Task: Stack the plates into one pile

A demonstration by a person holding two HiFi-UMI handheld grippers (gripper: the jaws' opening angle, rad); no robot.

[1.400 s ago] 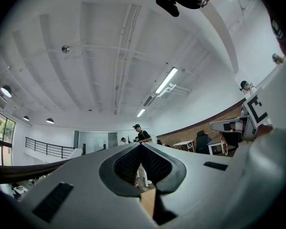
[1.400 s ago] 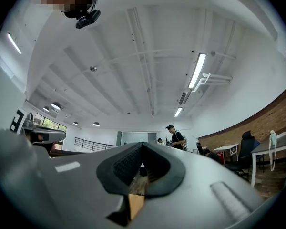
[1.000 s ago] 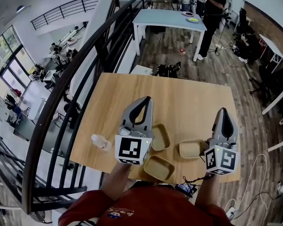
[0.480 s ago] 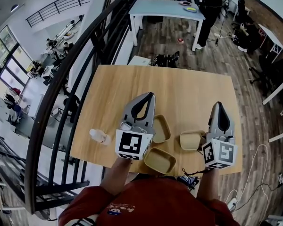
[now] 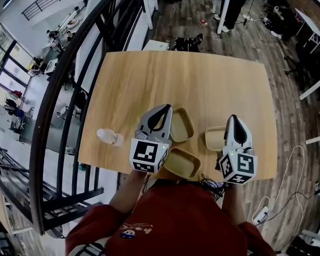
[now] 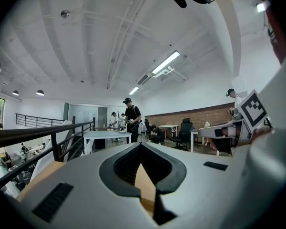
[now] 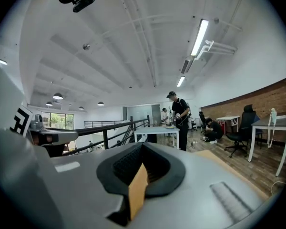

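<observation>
risk sits with the jaws: both the left hand-held gripper (image 5: pixel 163 109) and the right hand-held gripper (image 5: pixel 232 118) are pressed closed on nothing, so we judge a rim would get shoved, not gripped, and the near plate (image 5: pixel 182 164) lies close to the counter (image 5: pixel 202 79) edge. far plate (image 5: pixel 182 125) and right plate (image 5: pixel 214 137) sit apart, unstacked. our forearms reach forward, both grippers pointing roughly level, low above the plates.
</observation>
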